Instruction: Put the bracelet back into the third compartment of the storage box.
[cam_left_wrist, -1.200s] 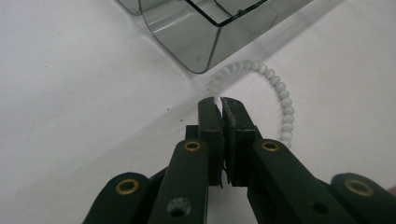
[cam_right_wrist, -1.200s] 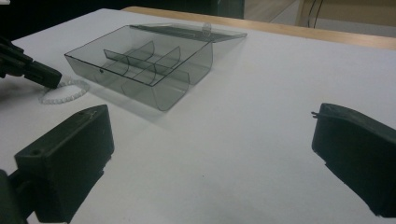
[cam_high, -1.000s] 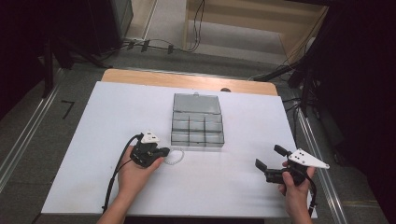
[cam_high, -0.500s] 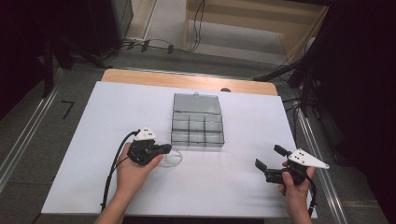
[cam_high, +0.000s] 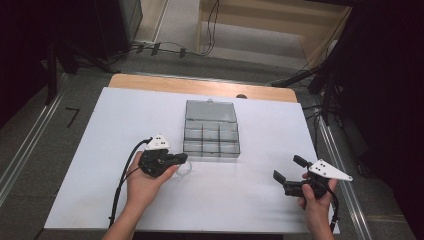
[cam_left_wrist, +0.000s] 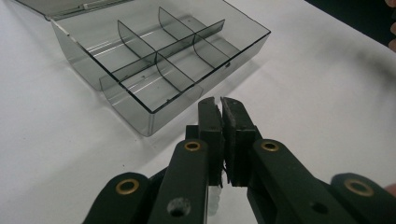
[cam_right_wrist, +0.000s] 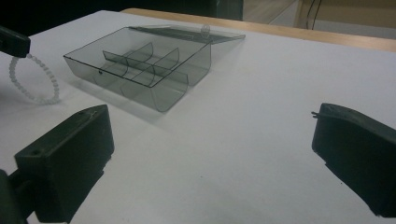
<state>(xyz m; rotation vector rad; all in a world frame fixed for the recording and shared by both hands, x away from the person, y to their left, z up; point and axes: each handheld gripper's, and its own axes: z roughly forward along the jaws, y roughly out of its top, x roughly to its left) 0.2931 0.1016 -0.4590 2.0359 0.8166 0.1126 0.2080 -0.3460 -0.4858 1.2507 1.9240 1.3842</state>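
- The left gripper (cam_high: 183, 159) has its jaws pinched closed on a white beaded bracelet (cam_right_wrist: 32, 81), which hangs just beside the open, smoke-grey compartment box (cam_high: 211, 131).
- The right gripper (cam_high: 290, 174) rests well apart, jaws wide and empty.
- Advice: carry the bracelet over one compartment, lower it, then release.

So the clear grey plastic compartment box (cam_high: 211, 136) sits about mid-bench (cam_high: 110, 120) with its lid (cam_high: 210, 110) flipped open flat behind it, on the far side. Left claw (cam_high: 181, 159) is just in front of the box's near-left corner, with a white bead bracelet (cam_right_wrist: 32, 84) hanging from it. Right claw (cam_high: 289, 175) is well off to the right, nearer the front edge.
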